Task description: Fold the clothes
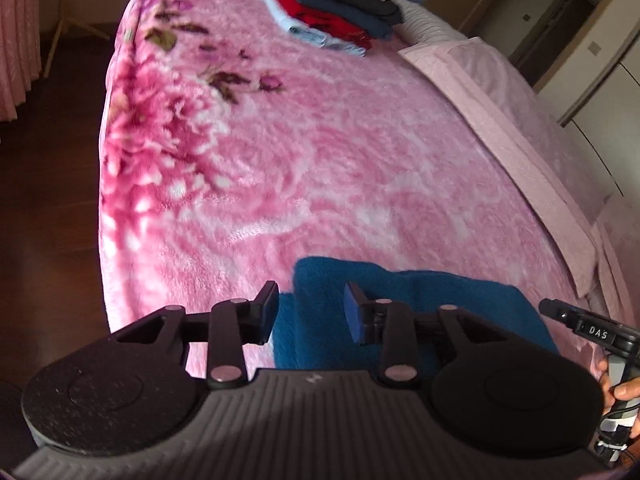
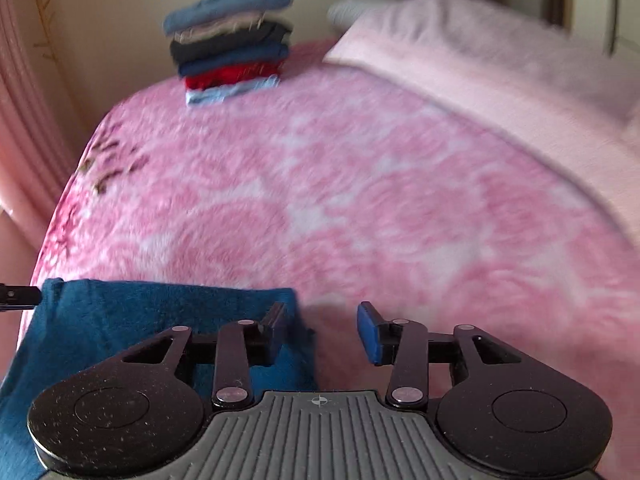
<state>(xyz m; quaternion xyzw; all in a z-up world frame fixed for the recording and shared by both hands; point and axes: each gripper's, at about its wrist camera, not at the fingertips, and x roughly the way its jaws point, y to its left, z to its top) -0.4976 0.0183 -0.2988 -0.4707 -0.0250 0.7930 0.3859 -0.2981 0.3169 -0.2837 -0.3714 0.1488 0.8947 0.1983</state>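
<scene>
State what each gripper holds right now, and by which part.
Nothing. Left gripper and right gripper both have their fingers open, empty, above the folded blue garment.

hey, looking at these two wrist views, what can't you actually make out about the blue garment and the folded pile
- Blue garment: its near part is hidden under the left tool in the left view; the right tool and frame edge cut it in the right view.
- Folded pile: motion blur in the right view; top cropped in the left view, so item count is unclear.
</scene>
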